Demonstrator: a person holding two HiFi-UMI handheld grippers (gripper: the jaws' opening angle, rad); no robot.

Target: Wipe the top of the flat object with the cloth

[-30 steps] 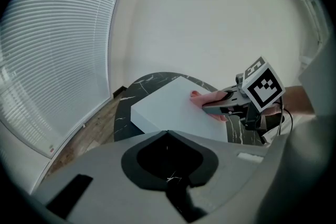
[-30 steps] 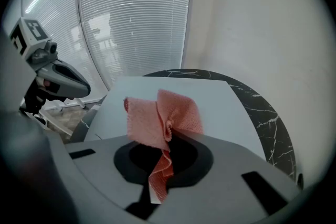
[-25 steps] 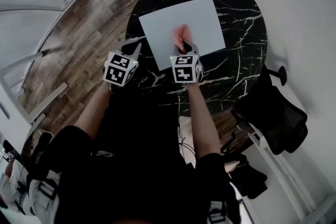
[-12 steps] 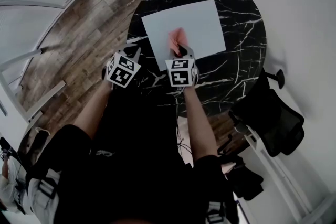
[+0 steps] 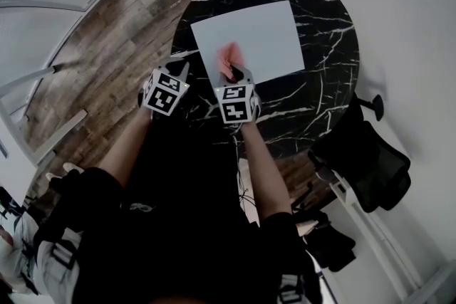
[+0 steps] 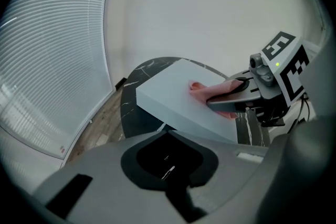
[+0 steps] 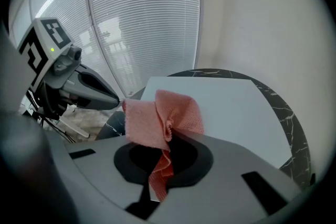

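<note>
cloth point(image 7: 163, 115): pink woven fabric | flat object point(image 5: 263, 32): smooth matt | table point(image 5: 320, 100): glossy black marble | floor point(image 5: 107, 53): wood planks

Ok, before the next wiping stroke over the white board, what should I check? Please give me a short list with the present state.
1. Cloth clamped in the right gripper: ok, the jaws are shut on a fold of it.
2. Cloth resting on the white board: ok, it lies on the top, near the left front corner.
3. Rest of the board top free of other things: ok, it is bare.
4. Left gripper out of the stroke: ok, it is beside the board's left edge, jaws together and empty.
5. Board lying fully on the table: ok.
6. Board steady when pushed: cannot tell, nothing holds it.
</note>
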